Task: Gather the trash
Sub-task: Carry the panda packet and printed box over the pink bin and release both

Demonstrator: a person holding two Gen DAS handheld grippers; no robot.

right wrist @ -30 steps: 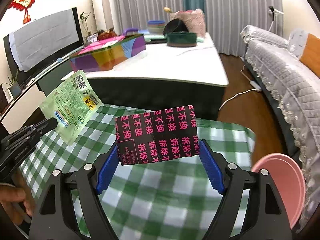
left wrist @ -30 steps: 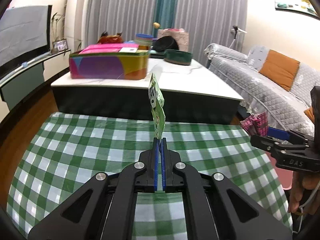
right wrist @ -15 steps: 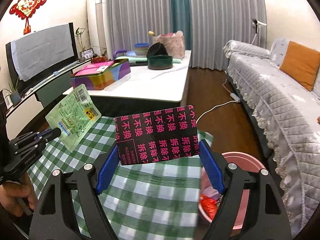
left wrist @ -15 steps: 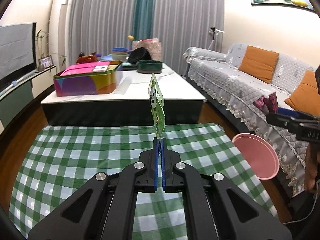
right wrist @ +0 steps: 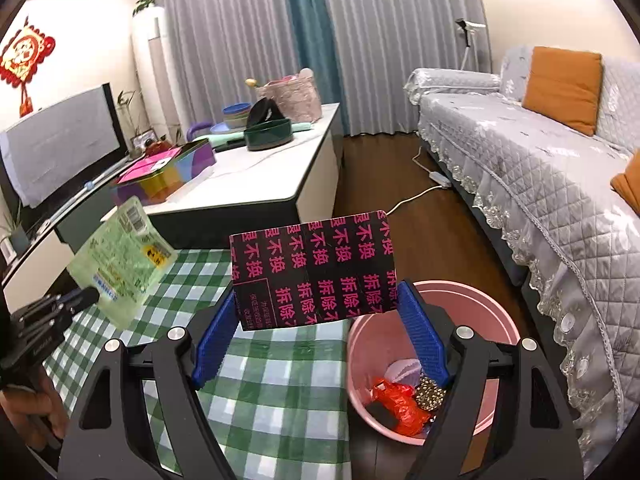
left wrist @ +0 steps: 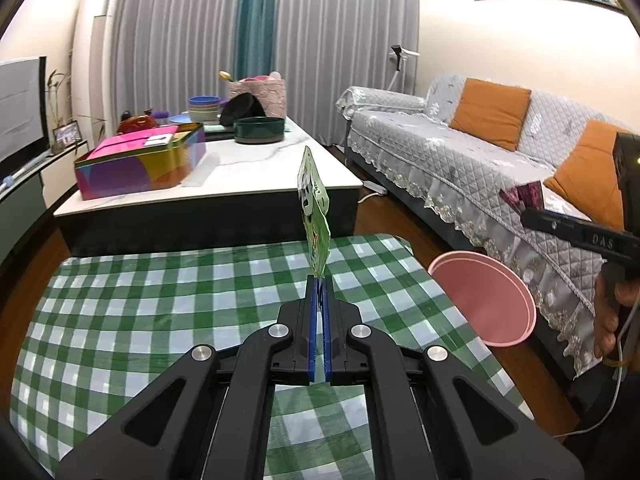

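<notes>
left gripper (left wrist: 319,280): fingers pressed together on the lower edge of the green wrapper (left wrist: 314,216), which stands upright above the checked desk (left wrist: 160,300).
right gripper (right wrist: 320,320): fingers held wide, clamped on the two ends of the black-and-pink box (right wrist: 314,274).
pink bin (right wrist: 472,300): on the floor beside the desk's right edge; red wrapper and other scraps already inside.
change: a second ago the bin was only a sliver at the right-wrist frame edge; now both views have swung toward it, and the box sits near its rim, not yet over the opening.
meaning: both pieces look on their way to the bin; release likely comes next, box first.
</notes>
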